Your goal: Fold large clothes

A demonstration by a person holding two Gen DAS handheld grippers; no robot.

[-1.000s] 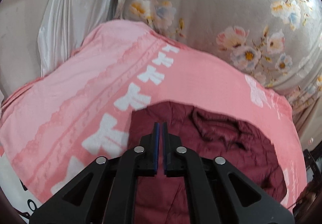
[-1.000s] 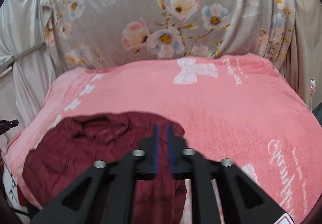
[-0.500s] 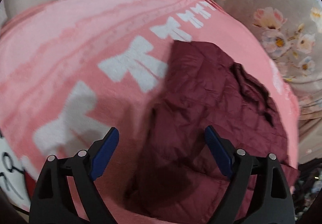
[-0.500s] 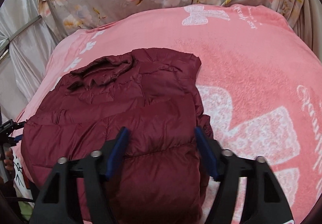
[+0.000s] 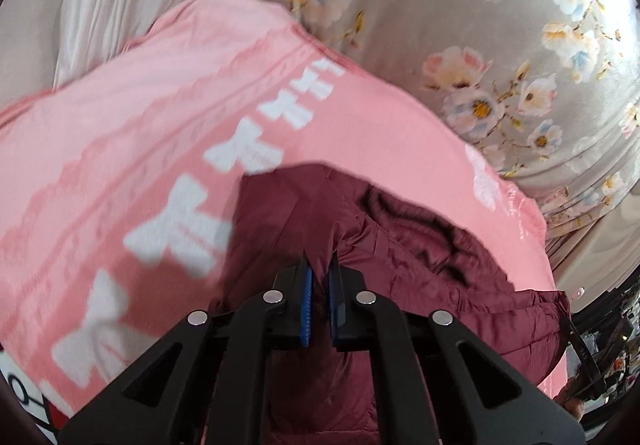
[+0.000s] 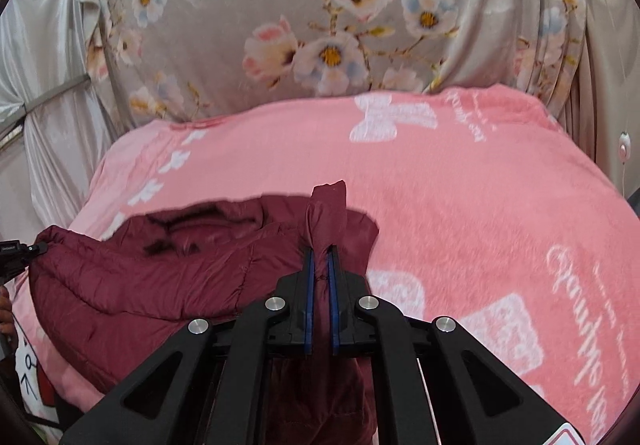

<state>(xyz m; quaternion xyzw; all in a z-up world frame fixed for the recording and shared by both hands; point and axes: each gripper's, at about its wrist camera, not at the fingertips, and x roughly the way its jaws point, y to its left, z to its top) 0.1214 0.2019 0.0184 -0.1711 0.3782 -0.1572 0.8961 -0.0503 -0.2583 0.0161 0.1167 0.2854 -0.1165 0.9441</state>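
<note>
On fuzzy pink blanket (image 6: 480, 197): puffy quilted maroon jacket (image 6: 160, 269).
L gripper (image 5: 319, 277): you're pinching jacket fabric.
R gripper (image 6: 320, 265): you're clamping a bunched fold.

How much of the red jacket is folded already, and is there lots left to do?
Partly done, it seems. The maroon jacket already lies bunched into a shorter bundle on the pink blanket. In hand: the left gripper and right gripper are both shut on its fabric, a pinched tuft poking above the right one. Left to do: lay that gripped part over and flatten it, because the collar end looks lumpy.
</note>
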